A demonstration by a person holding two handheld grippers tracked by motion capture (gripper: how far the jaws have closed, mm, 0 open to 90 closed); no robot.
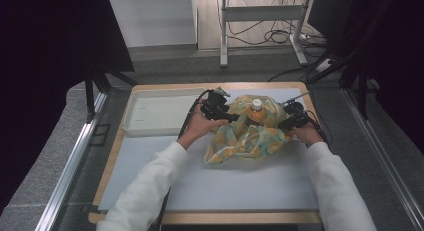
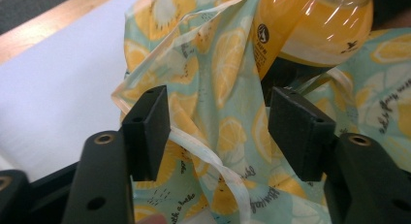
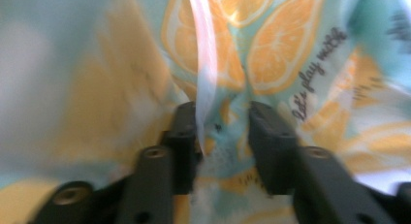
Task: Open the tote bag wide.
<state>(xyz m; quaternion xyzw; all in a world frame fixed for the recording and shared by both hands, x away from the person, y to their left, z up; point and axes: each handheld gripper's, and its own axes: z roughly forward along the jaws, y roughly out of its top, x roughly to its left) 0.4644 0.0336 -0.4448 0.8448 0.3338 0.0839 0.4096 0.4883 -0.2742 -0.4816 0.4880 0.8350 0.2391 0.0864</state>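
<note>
A bottle of orange drink [image 1: 256, 111] with a white cap stands in the middle of a mint cloth [image 1: 247, 138] printed with orange slices, which is bunched around it. My left gripper [image 1: 234, 118] reaches in from the bottle's left. In the left gripper view the gripper [image 2: 223, 132] is open, with the cloth [image 2: 213, 73] and its pale hem between the jaws but not pinched, and the bottle [image 2: 310, 25] is just beyond. My right gripper [image 1: 287, 123] is at the cloth's right side. Its jaws [image 3: 223, 136] stand apart around a fold of cloth [image 3: 291, 49].
A white tray [image 1: 160, 113] lies at the table's back left, close to the left hand. A pale mat [image 1: 240, 181] covers the wooden table [image 1: 112, 156]. Metal rails run along both sides, and a stand's legs and cables are on the floor beyond.
</note>
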